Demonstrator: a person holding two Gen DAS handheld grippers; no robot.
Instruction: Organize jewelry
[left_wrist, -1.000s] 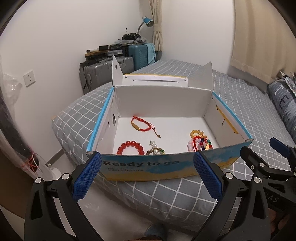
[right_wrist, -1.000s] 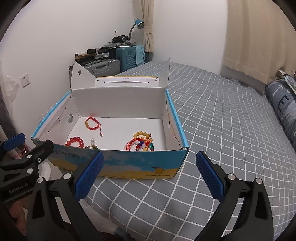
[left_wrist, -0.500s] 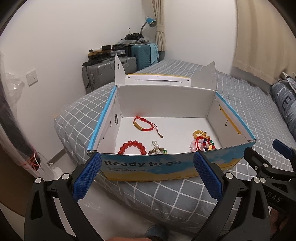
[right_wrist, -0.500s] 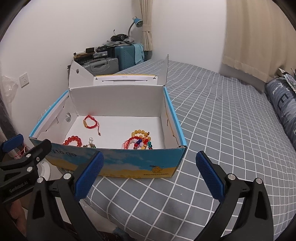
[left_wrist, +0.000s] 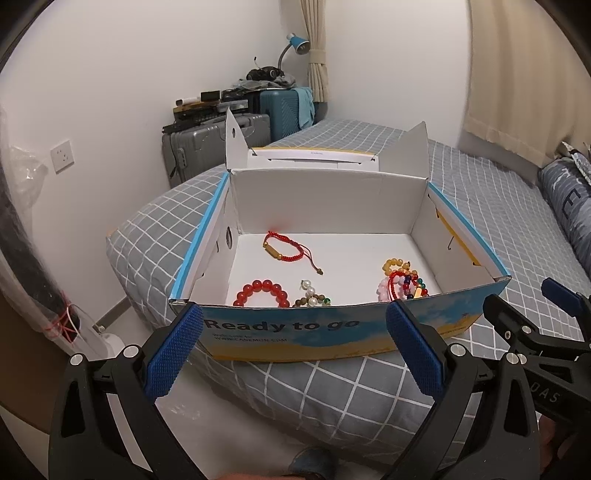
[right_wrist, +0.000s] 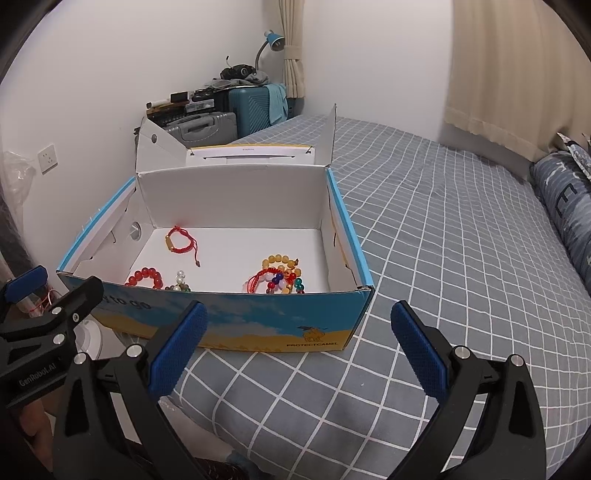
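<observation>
An open cardboard box (left_wrist: 280, 334) (right_wrist: 258, 325) sits on the corner of the bed. Inside lie a red cord bracelet (left_wrist: 286, 249) (right_wrist: 181, 240), a red bead bracelet (left_wrist: 264, 291) (right_wrist: 146, 276), a pearl and wood bead bracelet (left_wrist: 312, 297) (right_wrist: 180, 282), and a tangled pile of colourful bead bracelets (left_wrist: 402, 282) (right_wrist: 279, 275). My left gripper (left_wrist: 293, 350) is open and empty, just before the box's front wall. My right gripper (right_wrist: 295, 350) is open and empty, before the box's front right part.
The bed (right_wrist: 443, 240) has a grey checked cover and stretches to the right. A dark pillow (right_wrist: 565, 206) lies at the far right. Suitcases (left_wrist: 221, 136) with clutter stand by the wall behind the box. The floor (left_wrist: 122, 321) drops away left of the bed corner.
Both grippers have risen and moved a little closer, so more of the box's floor and the jewelry shows. Both stay open; nothing in the box moved.
</observation>
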